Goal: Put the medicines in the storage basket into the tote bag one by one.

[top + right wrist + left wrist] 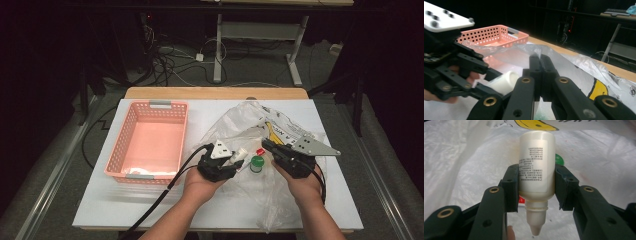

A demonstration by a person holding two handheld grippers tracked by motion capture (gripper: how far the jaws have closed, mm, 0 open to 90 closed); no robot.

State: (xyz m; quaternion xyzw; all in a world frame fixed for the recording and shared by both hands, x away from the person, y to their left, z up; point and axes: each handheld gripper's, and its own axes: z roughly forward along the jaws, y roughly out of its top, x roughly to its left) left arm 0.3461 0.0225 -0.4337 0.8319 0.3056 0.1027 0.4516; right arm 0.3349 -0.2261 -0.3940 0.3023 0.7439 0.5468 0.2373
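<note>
Clearly your left tool (pixel 536 187) pinches the bottle (pixel 537 170) across its mid-body, nozzle toward you, light, smooth and likely slippery plastic, so keep that grip on the label, while your right tool (pixel 540 75), pressed together, clamps thin, limp bag (pixel 579 75) film ahead.

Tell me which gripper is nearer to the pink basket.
Left. The left gripper, clamped on a white bottle, sits just right of the pink basket. The right gripper, pinching the plastic bag, is farther right, beyond the bottle.
</note>
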